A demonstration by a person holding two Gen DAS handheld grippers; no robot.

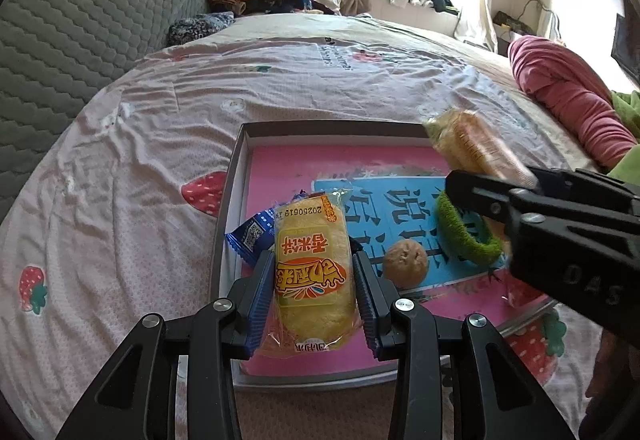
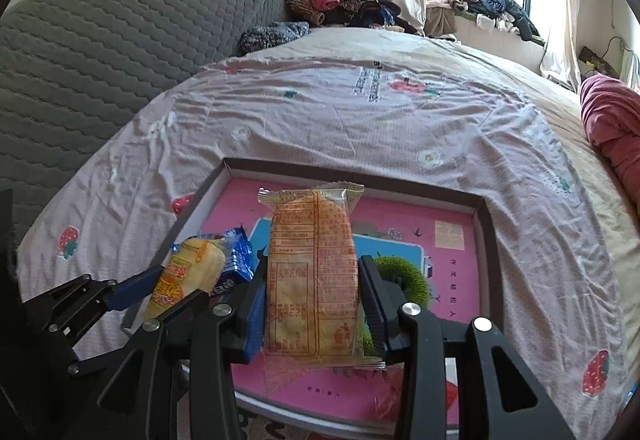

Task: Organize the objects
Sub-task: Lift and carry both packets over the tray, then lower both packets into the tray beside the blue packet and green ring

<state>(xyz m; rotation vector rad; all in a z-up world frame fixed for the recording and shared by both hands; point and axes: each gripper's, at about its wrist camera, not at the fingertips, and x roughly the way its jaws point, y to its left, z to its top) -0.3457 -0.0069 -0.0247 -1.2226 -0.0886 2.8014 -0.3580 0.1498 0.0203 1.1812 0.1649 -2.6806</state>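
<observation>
Left gripper [image 1: 314, 272] clamped on a yellow snack-cake packet [image 1: 312, 272], right gripper [image 2: 314, 296] clamped on a second snack-cake packet [image 2: 314, 280] — both held above the shallow box [image 1: 240, 143], blue wrapper [image 1: 250, 236] just left of the left claw, brown round fruit [image 1: 405, 263] and green hair band [image 1: 460, 232] to its right.

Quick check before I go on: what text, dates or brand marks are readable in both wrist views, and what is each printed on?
"20250619": upside down on the yellow cake packet held in the left hand-held gripper.
"DAS": on the right hand-held gripper body.
Large Chinese characters on that packet and on the box liner: visible, not confidently readable.
Label print on the second cake packet: too small.
QR code on the blue wrapper: unreadable.
</observation>
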